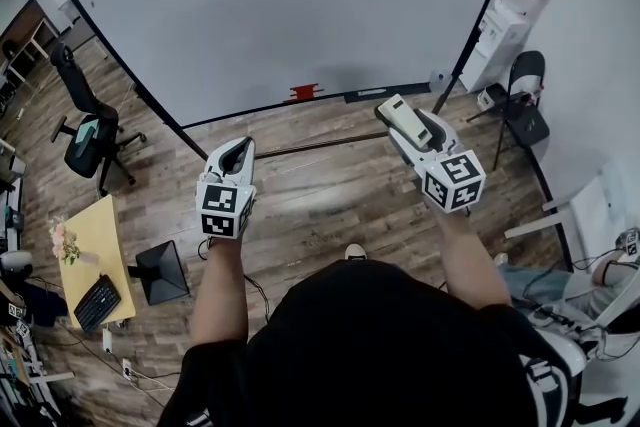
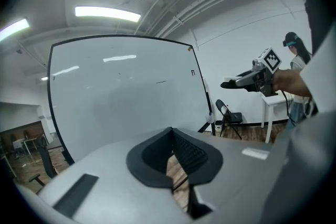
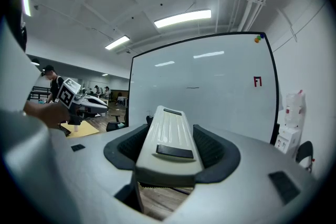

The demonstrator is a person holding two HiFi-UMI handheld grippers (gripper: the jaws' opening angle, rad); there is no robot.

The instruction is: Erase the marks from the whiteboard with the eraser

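Holding the eraser (image 3: 169, 136) clamped, the right gripper (image 1: 405, 123) faced the whiteboard (image 1: 250, 25); the left gripper (image 1: 236, 155) was closed, empty. Uneven pressure might have twisted the eraser loose.

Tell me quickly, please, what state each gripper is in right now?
Left gripper: shut, nothing between its fingers.
Right gripper: shut on the eraser.

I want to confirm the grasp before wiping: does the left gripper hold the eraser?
No, the eraser is clamped in the right gripper, while the left gripper holds nothing.
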